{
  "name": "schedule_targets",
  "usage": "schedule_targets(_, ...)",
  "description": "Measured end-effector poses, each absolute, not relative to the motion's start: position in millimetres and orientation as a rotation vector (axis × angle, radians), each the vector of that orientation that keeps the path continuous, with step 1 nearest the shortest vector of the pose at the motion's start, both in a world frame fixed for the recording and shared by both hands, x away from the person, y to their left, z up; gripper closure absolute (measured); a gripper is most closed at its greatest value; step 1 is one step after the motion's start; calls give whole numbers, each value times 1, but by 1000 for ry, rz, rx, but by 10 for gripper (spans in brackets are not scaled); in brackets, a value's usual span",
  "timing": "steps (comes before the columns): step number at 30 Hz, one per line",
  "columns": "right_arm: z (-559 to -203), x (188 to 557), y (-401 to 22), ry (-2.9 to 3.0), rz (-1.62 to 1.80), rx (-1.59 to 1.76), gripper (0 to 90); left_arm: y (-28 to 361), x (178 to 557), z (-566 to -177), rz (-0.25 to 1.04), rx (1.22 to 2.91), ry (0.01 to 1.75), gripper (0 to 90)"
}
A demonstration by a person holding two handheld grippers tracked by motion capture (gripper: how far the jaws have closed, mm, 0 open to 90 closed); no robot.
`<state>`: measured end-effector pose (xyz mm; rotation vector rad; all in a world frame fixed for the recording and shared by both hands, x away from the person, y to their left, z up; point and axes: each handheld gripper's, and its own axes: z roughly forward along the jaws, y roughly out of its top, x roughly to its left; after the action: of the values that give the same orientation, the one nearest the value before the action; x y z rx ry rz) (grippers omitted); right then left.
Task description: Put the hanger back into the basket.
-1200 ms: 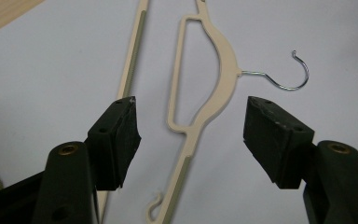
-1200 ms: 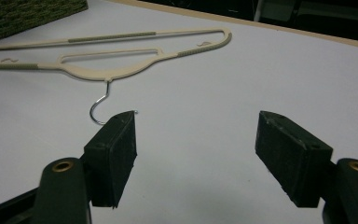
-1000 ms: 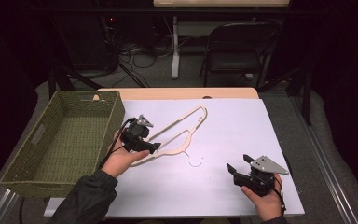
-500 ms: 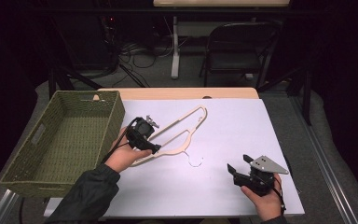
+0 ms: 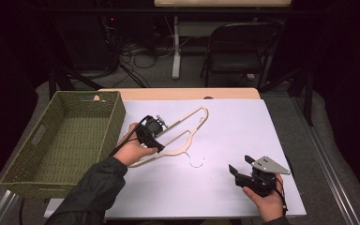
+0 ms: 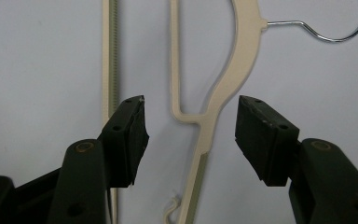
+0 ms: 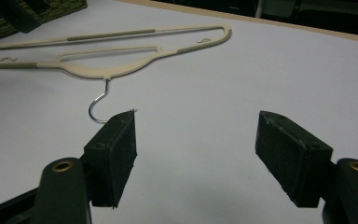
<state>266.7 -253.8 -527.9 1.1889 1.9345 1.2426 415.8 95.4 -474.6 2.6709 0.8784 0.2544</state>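
A cream plastic hanger [image 5: 194,117] with a metal hook [image 5: 196,161] lies flat on the white table. My left gripper [image 5: 155,129] is held over its left half, pointing down. In the left gripper view the gripper [image 6: 191,126] straddles one shoulder arm of the hanger [image 6: 223,84]. Its jaws have just been closing, but both pads stand clear of the plastic. My right gripper [image 5: 241,165] rests near the table's front right, open with nothing between its fingers [image 7: 196,144]. From there the hanger [image 7: 116,65] lies farther off.
A green woven basket [image 5: 117,117] stands on the table's left side, close to the left hand. A folding chair [image 5: 239,47] and cables are on the floor behind the table. White tabletop spreads to the right of the hanger.
The left hand has shifted a little right and down over the hanger. The right hand has not moved.
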Motion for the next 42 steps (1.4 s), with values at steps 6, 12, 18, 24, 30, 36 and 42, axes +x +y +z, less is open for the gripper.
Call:
schedule_targets(6,-528,267,-254,1934,1247,1189,290,98,423,-477,245,2672,906,392)
schedule_targets(12,-529,268,-253,1942,1238,1193,290,96,426,-479,222,2711,857,324)
schedule_targets(18,-529,268,-254,1953,1229,1197,290,89,427,-482,217,2755,806,419)
schedule_targets(24,-530,269,-253,1943,1238,1194,291,79,426,-485,247,2816,725,483)
schedule_targets(30,-529,268,-254,1960,1231,1196,291,76,428,-487,245,2838,697,496)
schedule_targets(36,-530,269,-254,1955,1235,1195,292,74,429,-491,238,2856,669,496)
schedule_targets(42,-531,269,-254,1955,1233,1203,292,68,429,-496,221,2876,603,510)
